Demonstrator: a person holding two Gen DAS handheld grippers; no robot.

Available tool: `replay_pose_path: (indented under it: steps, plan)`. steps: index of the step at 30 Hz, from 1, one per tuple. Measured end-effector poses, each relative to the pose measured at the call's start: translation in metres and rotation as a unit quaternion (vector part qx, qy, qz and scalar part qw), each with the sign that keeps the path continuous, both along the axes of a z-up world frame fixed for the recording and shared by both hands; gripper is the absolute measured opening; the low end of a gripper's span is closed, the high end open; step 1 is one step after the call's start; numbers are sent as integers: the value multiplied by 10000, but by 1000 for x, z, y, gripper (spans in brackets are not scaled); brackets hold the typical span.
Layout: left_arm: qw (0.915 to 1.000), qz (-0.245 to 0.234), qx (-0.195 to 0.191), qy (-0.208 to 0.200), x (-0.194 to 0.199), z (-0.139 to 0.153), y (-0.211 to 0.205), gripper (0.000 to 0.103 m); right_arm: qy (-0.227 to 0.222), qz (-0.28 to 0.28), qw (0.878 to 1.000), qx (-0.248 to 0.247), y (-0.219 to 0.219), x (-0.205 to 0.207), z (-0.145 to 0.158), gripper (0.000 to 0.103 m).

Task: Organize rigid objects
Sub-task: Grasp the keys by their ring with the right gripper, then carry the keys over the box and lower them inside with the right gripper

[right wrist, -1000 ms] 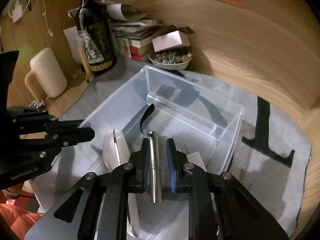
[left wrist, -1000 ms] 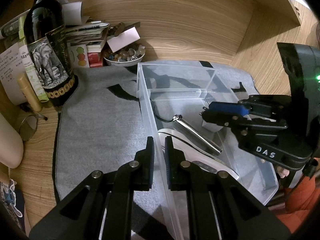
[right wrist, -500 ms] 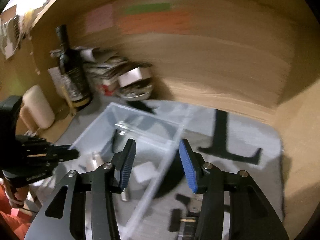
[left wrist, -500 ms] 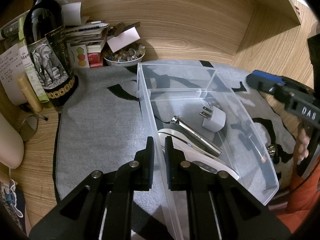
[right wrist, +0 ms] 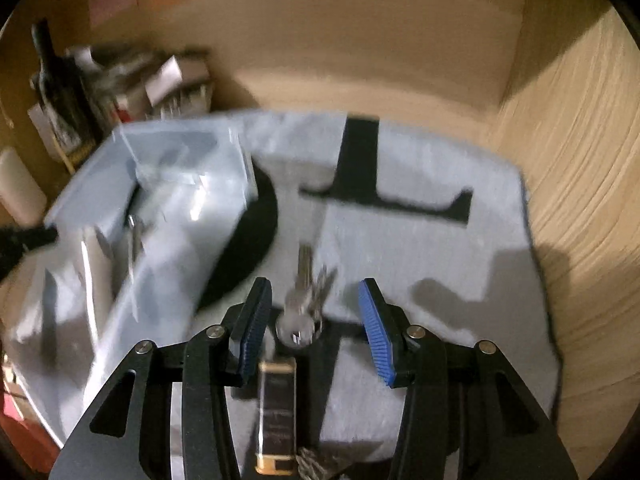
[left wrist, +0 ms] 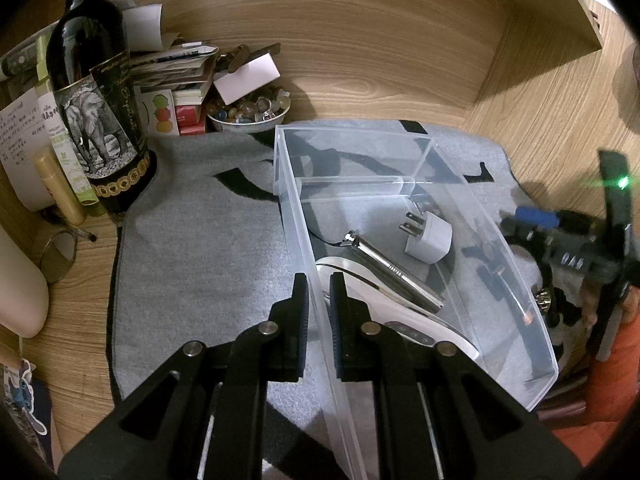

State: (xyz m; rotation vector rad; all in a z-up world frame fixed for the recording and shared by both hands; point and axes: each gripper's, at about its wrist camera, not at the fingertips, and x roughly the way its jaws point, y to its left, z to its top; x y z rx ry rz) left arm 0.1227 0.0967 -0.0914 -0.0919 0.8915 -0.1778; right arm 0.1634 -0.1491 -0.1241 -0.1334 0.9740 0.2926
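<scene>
We see the left claw (left wrist: 319, 312) clamped on the clear bin (left wrist: 496, 248) wall; right claw (right wrist: 312, 320) spread, keys (right wrist: 306, 300) lying between, lower centre.

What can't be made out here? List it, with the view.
- Keys, right wrist view: motion blur hides their count.
- Dark fob, right wrist view: lettering blurred, lower end behind the gripper body.
- White device in clear bin, left wrist view: near end behind left gripper fingers.

bin (left wrist: 400, 152) on mat (left wrist: 200, 240) | charger (left wrist: 430, 238), penlight (left wrist: 396, 272) inside | keys (right wrist: 306, 300) right (on mat)
</scene>
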Motion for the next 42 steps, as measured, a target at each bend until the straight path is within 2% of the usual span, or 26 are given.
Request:
replay_pose_path:
  steps: [6,15,18,20,22,29,42]
  plan:
    - [10000,19,-21,3,0,0,0,10,343,38,9994,17,1,9,-18,42]
    - [10000,4,-21,7,0,-1,1,10,362,232,9990,-142,11,19,-26,42]
    - [10000,10,-24,2,0,-1,1,10,326,213,9992,-99,10,22,-26,34]
    - [10000,13,-33,-1,-1,-1,0,10,320,161,9994,-21,7,23,-26,25]
    - [10000,12,-31,-1,0,0,0,10,303,121,9994,59,5,24,-25,23]
    - [10000,8,-25,0,-1,-1,0,10,25,-8,9999,149,0,15,-14,22]
    - [10000,10,-32,-3,-1,0,0,10,-886,-67,9949,474,-1,4,45,22]
